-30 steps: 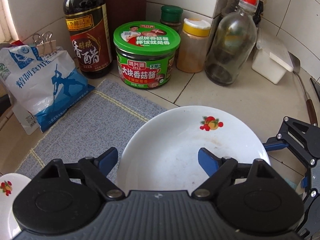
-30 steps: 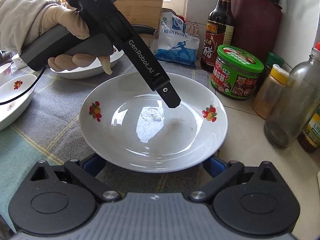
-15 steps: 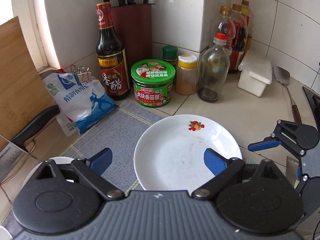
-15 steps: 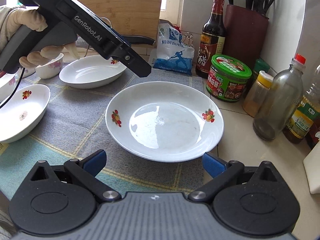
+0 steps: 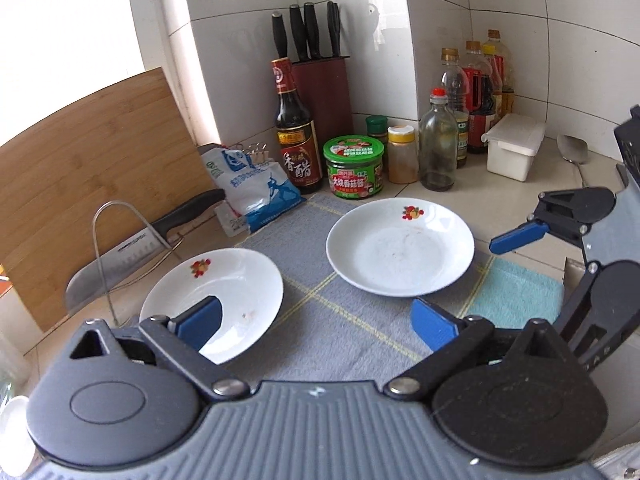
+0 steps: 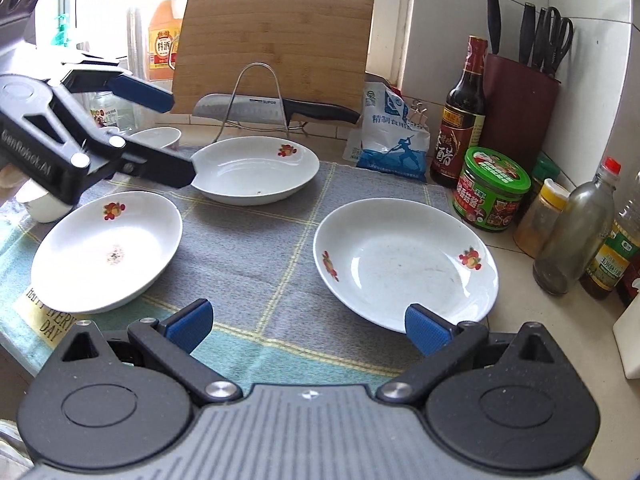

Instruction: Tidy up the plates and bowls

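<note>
the right gripper (image 6: 306, 326) hangs above the checked cloth (image 6: 256, 248) with its jaws spread wide and nothing between them; the near rim of the right-hand plate (image 6: 404, 264) sits just beyond its right pad, and a second plate (image 6: 104, 252) lies ahead of and outside its left pad. the left gripper (image 5: 316, 320) is also spread and empty, its left pad overlapping the view of a third plate (image 5: 240, 292), while the right-hand plate (image 5: 400, 246) lies ahead between the jaws, toward the right one. in the right wrist view the left gripper (image 6: 160, 136) hovers in front of the far plate (image 6: 256, 170), hiding its left rim. beyond the plates crowd a green-lidded jar (image 6: 494, 188), a salt bag (image 6: 394, 136), a dark vinegar bottle (image 6: 464, 120), a knife block (image 6: 516, 120), a cleaver on a wire rack (image 6: 272, 110) and a leaning cutting board (image 6: 276, 40).
</note>
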The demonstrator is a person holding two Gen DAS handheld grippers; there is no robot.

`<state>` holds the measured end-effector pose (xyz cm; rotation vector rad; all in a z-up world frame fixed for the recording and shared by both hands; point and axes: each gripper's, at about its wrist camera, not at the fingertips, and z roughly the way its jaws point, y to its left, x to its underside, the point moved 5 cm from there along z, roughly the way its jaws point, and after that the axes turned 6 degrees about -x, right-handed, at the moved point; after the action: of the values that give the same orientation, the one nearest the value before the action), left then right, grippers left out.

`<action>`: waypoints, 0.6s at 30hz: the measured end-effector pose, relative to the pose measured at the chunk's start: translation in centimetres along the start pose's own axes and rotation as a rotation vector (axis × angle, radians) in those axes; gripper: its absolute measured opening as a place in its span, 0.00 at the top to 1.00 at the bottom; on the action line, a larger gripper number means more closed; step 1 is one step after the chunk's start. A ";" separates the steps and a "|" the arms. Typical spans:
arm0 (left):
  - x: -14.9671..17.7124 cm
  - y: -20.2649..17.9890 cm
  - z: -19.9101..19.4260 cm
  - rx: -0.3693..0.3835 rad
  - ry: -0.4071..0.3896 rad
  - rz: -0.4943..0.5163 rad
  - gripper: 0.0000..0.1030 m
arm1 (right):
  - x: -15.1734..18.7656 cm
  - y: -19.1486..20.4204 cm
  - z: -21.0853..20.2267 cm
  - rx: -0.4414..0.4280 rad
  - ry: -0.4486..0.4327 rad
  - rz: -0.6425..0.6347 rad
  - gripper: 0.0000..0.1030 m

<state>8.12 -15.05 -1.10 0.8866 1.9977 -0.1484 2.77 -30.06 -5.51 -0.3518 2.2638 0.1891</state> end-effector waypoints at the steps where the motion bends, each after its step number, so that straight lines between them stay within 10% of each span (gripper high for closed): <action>1: 1.0 0.3 -0.7 -0.015 0.006 -0.009 0.02 | -0.2 0.6 0.0 -0.007 -0.002 0.000 0.00; 18: 13.1 5.0 -6.7 -0.006 0.158 -0.108 0.02 | -4.2 8.5 3.0 -0.076 -0.009 0.074 0.00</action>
<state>2.42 -1.57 -6.33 0.8079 2.1931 -0.1376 4.85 -20.46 -4.15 -0.3067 2.2664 0.3150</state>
